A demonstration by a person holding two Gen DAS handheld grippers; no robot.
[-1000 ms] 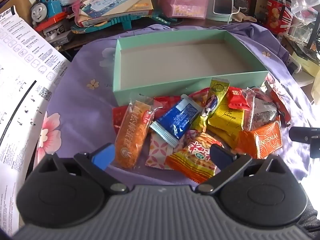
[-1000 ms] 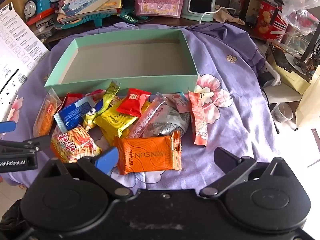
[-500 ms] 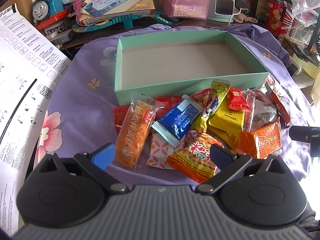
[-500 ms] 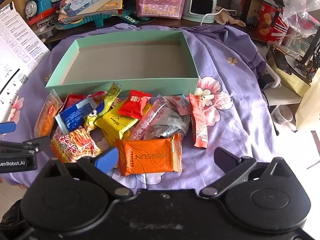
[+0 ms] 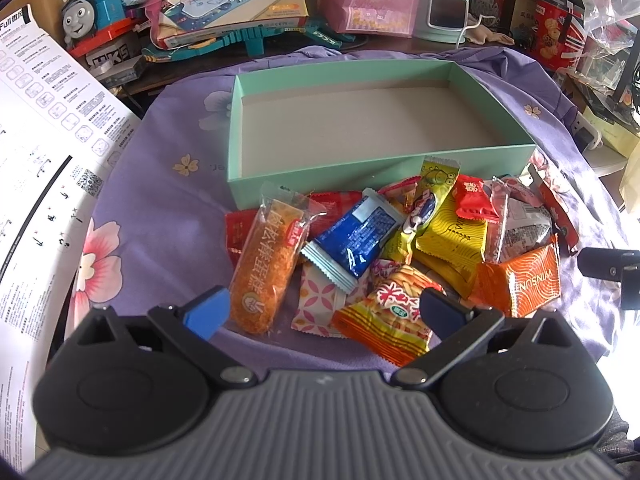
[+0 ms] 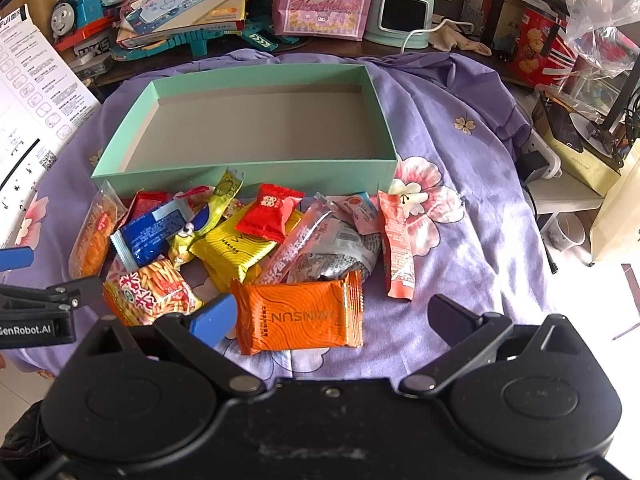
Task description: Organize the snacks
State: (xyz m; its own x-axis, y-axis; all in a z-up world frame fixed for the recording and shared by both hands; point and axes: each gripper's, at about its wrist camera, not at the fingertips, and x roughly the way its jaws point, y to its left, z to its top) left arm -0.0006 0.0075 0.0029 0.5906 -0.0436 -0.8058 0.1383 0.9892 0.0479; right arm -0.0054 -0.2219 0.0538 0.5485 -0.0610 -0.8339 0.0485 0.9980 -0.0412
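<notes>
**Both claws open, the pile still outside the box**

We hold both grippers spread wide and empty over the near edge of the snack pile. The green box (image 6: 256, 174) sits bare at twelve o'clock, with every packet heaped against its near wall on the purple cloth (image 6: 460, 240).

What could go wrong, as we judge it: the packets overlap heavily, so a pinch may drag a neighbour along or catch only a slippery foil edge that slides out on the lift. The blue wrapper (image 5: 352, 240) lies across other packets, and pulling from beneath it would scatter the heap. The cloth is loose and wrinkled; fingertips driven too low could snag it and shift the box.

For the left gripper (image 5: 320, 310), the long orange crumb bar (image 5: 260, 268) lies at eleven o'clock, just beside the blue fingertip, and the orange-and-yellow chip bag (image 5: 384, 320) sits between the fingers toward the right one.

For the right gripper (image 6: 336, 318), the orange packet (image 6: 298, 314) lies between the fingers, nearer the left fingertip, and the pink stick packet (image 6: 396, 246) stands apart at one o'clock.
</notes>
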